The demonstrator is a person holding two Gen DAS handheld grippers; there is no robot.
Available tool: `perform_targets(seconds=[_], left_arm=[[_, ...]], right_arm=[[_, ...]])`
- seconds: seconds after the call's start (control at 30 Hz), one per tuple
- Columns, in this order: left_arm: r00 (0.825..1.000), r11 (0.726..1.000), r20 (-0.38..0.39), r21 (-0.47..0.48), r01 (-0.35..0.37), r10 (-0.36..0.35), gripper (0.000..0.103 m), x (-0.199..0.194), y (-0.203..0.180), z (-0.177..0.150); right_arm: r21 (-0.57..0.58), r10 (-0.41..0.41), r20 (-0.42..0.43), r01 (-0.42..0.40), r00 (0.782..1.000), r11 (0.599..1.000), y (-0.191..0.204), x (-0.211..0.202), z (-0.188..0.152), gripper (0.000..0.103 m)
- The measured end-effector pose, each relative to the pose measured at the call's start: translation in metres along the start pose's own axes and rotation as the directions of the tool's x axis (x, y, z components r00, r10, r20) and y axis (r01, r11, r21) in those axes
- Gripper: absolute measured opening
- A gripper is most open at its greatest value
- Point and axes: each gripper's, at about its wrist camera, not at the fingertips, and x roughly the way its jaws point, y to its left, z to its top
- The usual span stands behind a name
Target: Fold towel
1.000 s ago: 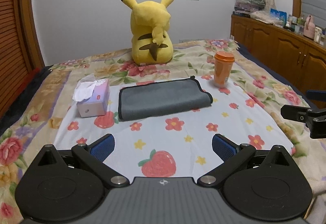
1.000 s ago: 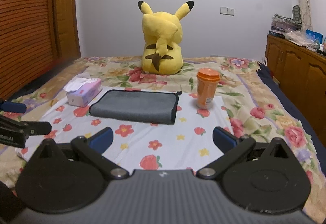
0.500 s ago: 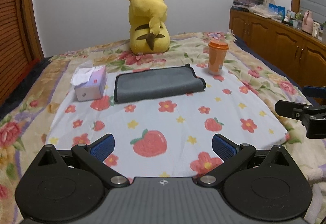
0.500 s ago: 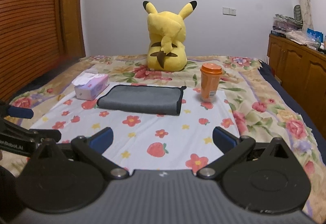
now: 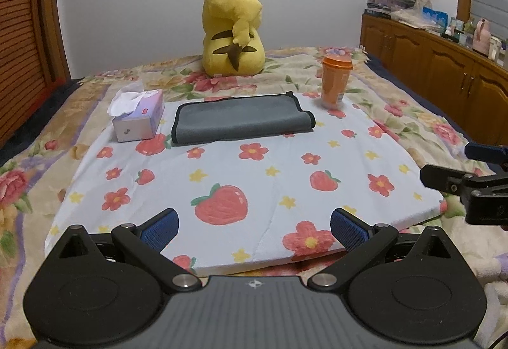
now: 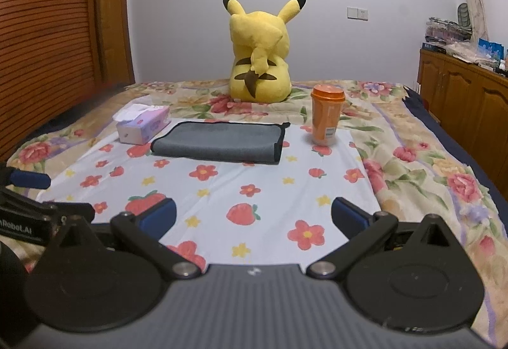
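A grey towel with black edging lies folded flat at the far side of a white mat printed with strawberries and flowers; it also shows in the right wrist view. My left gripper is open and empty, held over the mat's near edge, well short of the towel. My right gripper is open and empty too, over the near part of the mat. Each gripper shows at the edge of the other's view: the right one and the left one.
A tissue box stands left of the towel and an orange cup right of it. A yellow Pikachu plush sits behind on the floral bedspread. Wooden cabinets line the right side and a wooden door the left.
Both grippers have drawn back toward the near edge of the mat, so the towel looks farther away. The jaws stay open and the towel has not moved.
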Motion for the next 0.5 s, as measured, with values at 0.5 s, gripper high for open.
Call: perform_targets(seconds=[0.5], left_arm=[[0.992, 0.999, 0.122, 0.013, -0.042, 0.04, 0.103, -0.027, 0.0, 0.014]], right_arm=[[0.037, -0.023, 0.061, 0.02, 0.998, 0.999, -0.01, -0.011, 0.003, 0.103]])
